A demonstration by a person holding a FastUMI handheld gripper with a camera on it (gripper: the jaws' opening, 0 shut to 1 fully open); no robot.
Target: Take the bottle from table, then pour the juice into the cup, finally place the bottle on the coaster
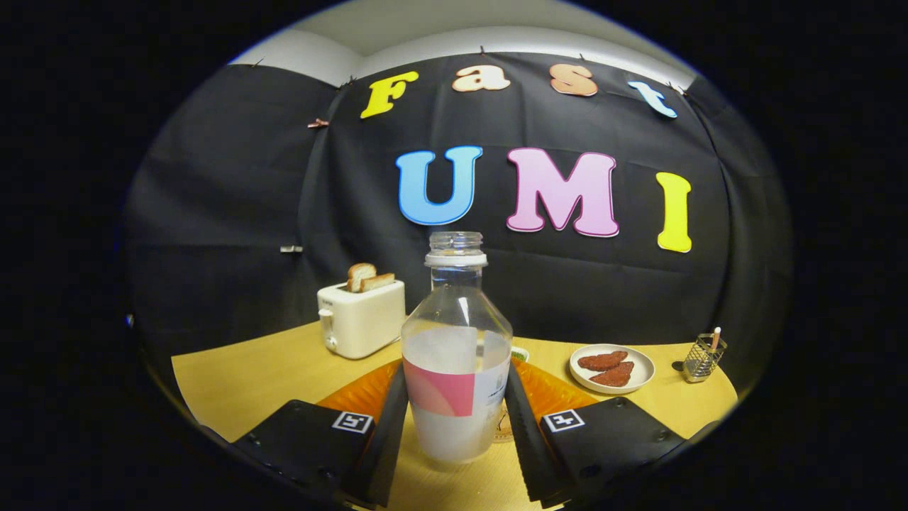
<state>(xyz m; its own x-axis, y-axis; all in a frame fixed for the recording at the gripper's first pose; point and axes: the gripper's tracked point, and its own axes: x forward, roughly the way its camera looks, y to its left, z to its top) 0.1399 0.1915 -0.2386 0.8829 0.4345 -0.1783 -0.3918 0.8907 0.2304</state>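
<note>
wooden table point(241, 376) underneath everything, its far edge meeting the black booth wall. orange placemat point(355, 394) spread across the middle, partly hidden behind the fingers. cream toaster point(360, 318) near the far left corner, two bread slices point(367, 277) standing up in its slots. clear bottle point(456, 355) upright toward the near edge, uncapped, whitish juice up to roughly its shoulder, a pink and white label around the body. gripper point(456, 419) bracketing the bottle, one finger on each flank at label height; seemingly touching both sides, though real pressing cannot be confirmed, so grip state not readable. white plate point(642, 369) with two reddish-brown pieces toward the far right. small wire holder point(700, 357) near the far right corner, a stick poking out. something small and green-rimmed peeking out just behind the bottle, too hidden to name.

judged risks: open mouth and plenty of liquid, so a hasty lift or tilt likely to slosh juice onto table or placemat; smooth rounded wall, so a loose squeeze likely to let it slip or twist; too hard a squeeze possibly pushing liquid upward.
</note>
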